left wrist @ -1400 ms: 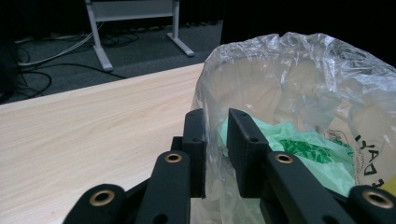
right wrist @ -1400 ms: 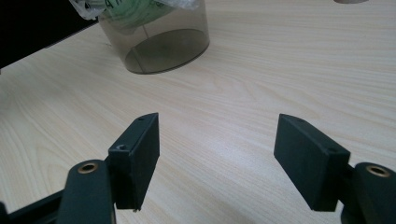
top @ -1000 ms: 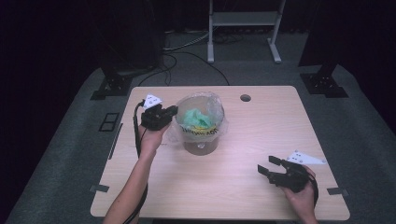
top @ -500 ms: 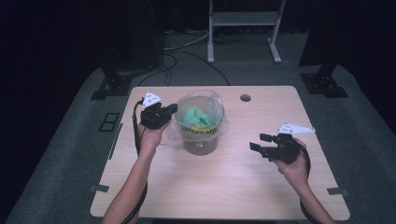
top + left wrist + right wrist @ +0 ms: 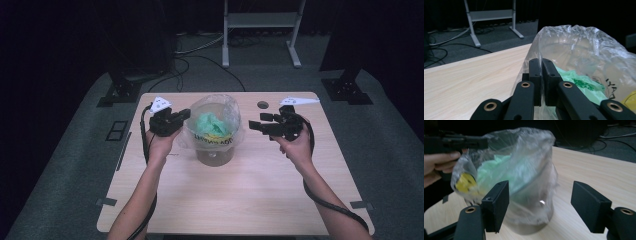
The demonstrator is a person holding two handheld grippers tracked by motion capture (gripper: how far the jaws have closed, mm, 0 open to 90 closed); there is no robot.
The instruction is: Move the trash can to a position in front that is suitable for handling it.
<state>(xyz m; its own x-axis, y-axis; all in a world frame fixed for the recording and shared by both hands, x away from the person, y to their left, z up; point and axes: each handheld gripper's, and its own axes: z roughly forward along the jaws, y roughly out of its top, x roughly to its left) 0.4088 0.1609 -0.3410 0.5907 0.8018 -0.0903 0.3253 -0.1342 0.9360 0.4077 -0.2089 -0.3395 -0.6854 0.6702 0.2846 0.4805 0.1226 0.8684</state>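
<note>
So the bin (image 5: 214, 150) sat a bit left of the table's (image 5: 240, 200) middle, toward the far edge, lined with a clear plastic bag (image 5: 227, 107). The left gripper (image 5: 184, 116) was clamped on the bag's left rim. The right gripper (image 5: 259, 122) hung just right of the bag, jaws wide apart, nothing between them. Plenty of bare tabletop near and right. Bag print was there but unreadable.

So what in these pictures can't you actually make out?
- Printed label on the bucket: high view, too small and creased under the clear bag; cut off by the edge in the left gripper view.
- Green crumpled stuff and the yellow item: right gripper view, motion-blurred behind plastic.
- Bag edge inside the left gripper: hidden by its closed jaws.
</note>
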